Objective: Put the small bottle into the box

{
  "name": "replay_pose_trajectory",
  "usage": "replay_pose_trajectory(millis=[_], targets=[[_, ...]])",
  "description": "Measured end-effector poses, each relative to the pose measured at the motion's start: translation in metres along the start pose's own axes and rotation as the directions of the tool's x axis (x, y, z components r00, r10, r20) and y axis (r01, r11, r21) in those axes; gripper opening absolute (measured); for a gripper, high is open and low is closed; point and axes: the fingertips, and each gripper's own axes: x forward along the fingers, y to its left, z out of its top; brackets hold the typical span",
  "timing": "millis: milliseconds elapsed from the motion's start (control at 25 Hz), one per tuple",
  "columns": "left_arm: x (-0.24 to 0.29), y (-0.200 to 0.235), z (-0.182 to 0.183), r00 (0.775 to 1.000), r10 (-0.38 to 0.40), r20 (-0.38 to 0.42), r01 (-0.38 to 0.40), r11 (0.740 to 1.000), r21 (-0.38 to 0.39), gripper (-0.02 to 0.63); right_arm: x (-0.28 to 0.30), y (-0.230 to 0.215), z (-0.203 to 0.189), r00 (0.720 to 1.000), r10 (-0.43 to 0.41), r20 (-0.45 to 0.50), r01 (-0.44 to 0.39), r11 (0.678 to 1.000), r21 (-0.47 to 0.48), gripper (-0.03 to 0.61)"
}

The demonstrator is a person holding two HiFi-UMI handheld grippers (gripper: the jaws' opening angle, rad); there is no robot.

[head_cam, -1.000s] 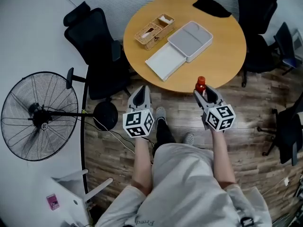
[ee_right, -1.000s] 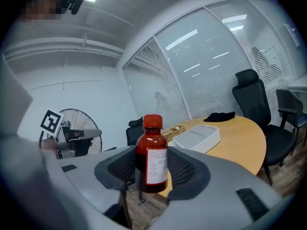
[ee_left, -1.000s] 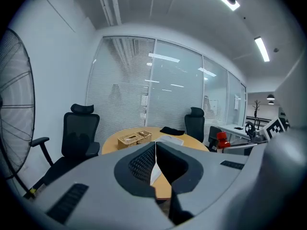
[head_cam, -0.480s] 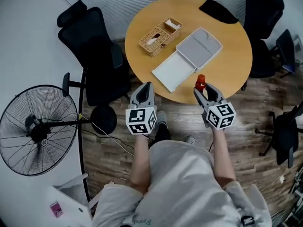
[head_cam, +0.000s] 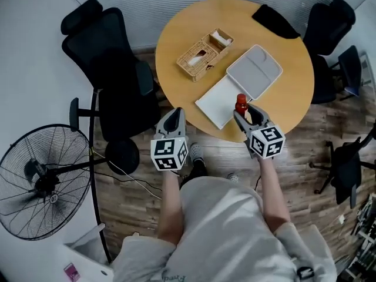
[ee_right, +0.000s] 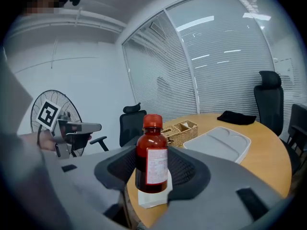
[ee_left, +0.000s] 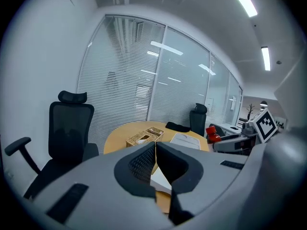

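In the head view we held the left tongs [head_cam: 174, 115] just short of the round table [head_cam: 188, 22], and the right tongs [head_cam: 244, 113] at its near edge, with the small bottle [head_cam: 241, 103] upright beside the open box [head_cam: 254, 72]. In the left gripper view the left tongs were clenched together on nothing. In the right gripper view the right tongs clasped the small bottle by its body, with the box beyond it.

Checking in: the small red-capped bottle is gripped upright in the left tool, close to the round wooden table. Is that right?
Wrong tool. The small bottle is gripped upright in the right tool, not the left. The right gripper view shows its jaws pressed on the bottle's sides. The left tool is shut on nothing. The rest holds: red cap, close to the round wooden table.
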Motion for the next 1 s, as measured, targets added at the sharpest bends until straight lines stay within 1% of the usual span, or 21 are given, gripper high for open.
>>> replay_pose_trajectory(millis=[160, 320, 480, 640, 800, 1000], targets=[[0.016, 0.012, -0.001, 0.999, -0.034, -0.006, 0.034, 0.999, -0.004, 0.029, 0.029, -0.005, -0.003, 0.997, -0.004, -0.075, 0.0, 0.999, -0.052, 0.21], [0.031, 0.028, 0.002, 0.997, -0.074, -0.009, 0.074, 0.997, -0.011, 0.029, 0.054, -0.001, -0.002, 0.995, -0.004, -0.103, -0.003, 0.997, -0.071, 0.21], [0.042, 0.042, 0.008, 0.994, -0.107, -0.014, 0.107, 0.994, 0.016, 0.029, 0.071, 0.003, -0.001, 0.993, -0.014, -0.121, 0.001, 0.995, -0.102, 0.21], [0.049, 0.043, 0.008, 0.988, -0.151, -0.026, 0.152, 0.987, 0.045, 0.029, 0.08, 0.001, -0.005, 0.987, -0.028, -0.158, 0.004, 0.989, -0.146, 0.21], [0.055, 0.034, 0.001, 0.98, -0.193, -0.039, 0.195, 0.98, 0.05, 0.029, 0.082, -0.004, -0.012, 0.972, -0.051, -0.228, -0.005, 0.972, -0.236, 0.21], [0.054, 0.011, -0.009, 0.969, -0.241, -0.055, 0.244, 0.968, 0.055, 0.029, 0.082, -0.015, -0.025, 0.941, -0.065, -0.332, -0.055, 0.938, -0.343, 0.209]])
